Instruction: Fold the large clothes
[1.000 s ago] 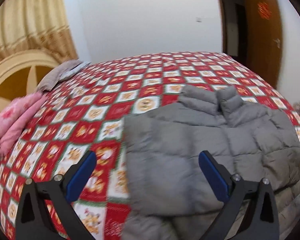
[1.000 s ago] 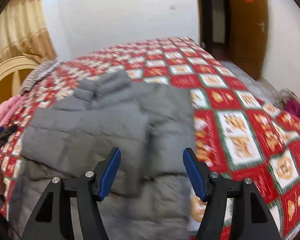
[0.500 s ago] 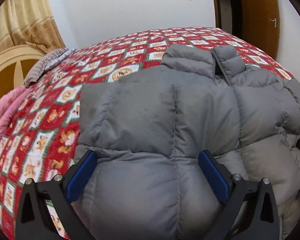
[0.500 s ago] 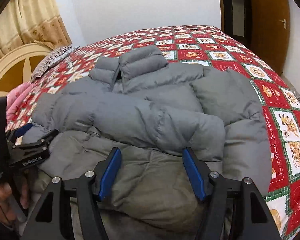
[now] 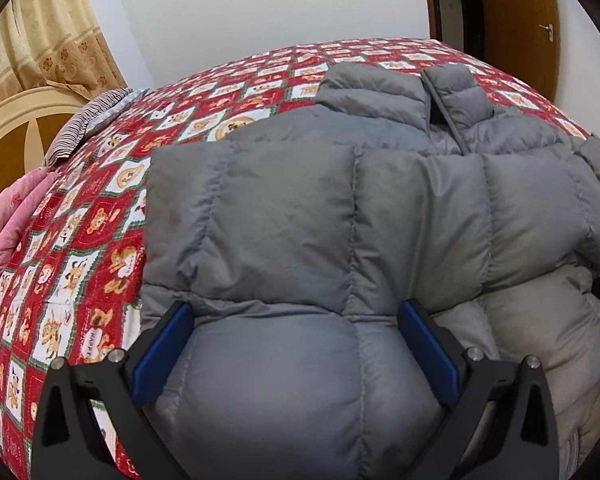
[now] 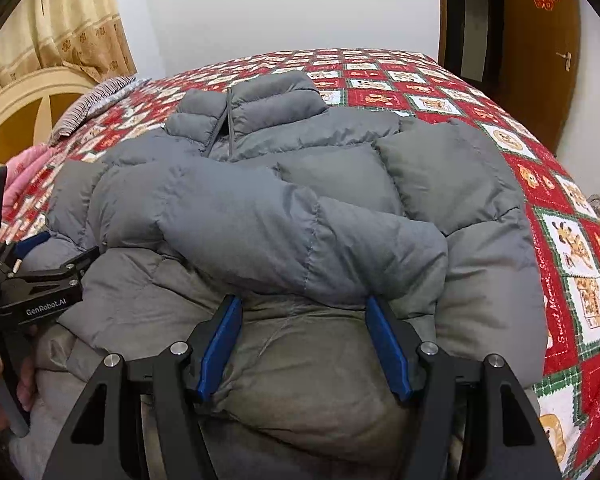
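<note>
Grey quilted fabric of a puffer jacket [image 5: 320, 208] filled the centre of both views, spread on a red patterned bedspread [image 5: 80, 240] with its collar toward the top of the frame and a sleeve [image 6: 284, 236] folded across the body. The left gripper [image 5: 296, 344] was seen with jaws spread wide over the lower hem, and the right gripper [image 6: 304, 344] was likewise held open above the hem. A pink blanket [image 5: 4, 232] lay at the left edge.

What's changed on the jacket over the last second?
Both grippers, left and right, came down and in over the near hem of the gray puffer jacket, open jaws now straddling its padding. Nothing clamped yet. Jacket, sleeves folded across, and the red quilt stayed put.
</note>
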A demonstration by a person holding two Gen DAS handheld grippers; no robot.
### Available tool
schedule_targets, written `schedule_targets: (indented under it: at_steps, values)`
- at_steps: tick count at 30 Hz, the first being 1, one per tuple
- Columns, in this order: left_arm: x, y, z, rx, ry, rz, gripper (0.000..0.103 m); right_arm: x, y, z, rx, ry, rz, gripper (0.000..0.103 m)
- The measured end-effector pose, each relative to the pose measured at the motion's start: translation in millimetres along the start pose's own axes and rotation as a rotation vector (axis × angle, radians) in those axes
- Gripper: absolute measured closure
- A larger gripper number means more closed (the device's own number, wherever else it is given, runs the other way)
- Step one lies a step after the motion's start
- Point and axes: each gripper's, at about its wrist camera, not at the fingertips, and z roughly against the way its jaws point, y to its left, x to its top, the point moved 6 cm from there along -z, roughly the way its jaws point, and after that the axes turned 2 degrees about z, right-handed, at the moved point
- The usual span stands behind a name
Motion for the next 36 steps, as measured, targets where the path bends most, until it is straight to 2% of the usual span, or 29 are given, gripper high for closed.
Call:
schedule_targets:
  at_steps: [12, 18, 22, 25, 29, 36]
  values:
    - [-1.4, -0.6, -2.4, -0.004, 0.001, 0.002, 0.000, -3.3, 7.3, -4.1, -0.069, 0.017, 0.055, 0.037]
    - [-1.7, -1.3, -2.7, -0.002, -0.004, 0.004, 0.000, 4.3, 7.4, 8.6, -0.050, 0.092, 0.064, 0.037]
    - [-1.8, -1.3, -2.8, -0.004, -0.006, 0.007, 0.000, 20.1, 11.3, 45.4, -0.057, 0.001, 0.005, 0.037]
    - [-1.8, -1.2, -2.8, -0.008, -0.005, 0.010, 0.000, 30.8, 29.1, 55.8, -0.033, -0.042, 0.010, 0.036]
    - [-1.7, -1.0, -2.9, -0.010, -0.006, 0.011, 0.000, 35.5, 52.3, 35.3, -0.022, -0.027, 0.050, 0.035]
    - [-2.2, 0.6, -4.2, -0.026, 0.001, 0.021, 0.000, 23.0, 48.0, -6.7, -0.034, 0.026, 0.029, 0.035]
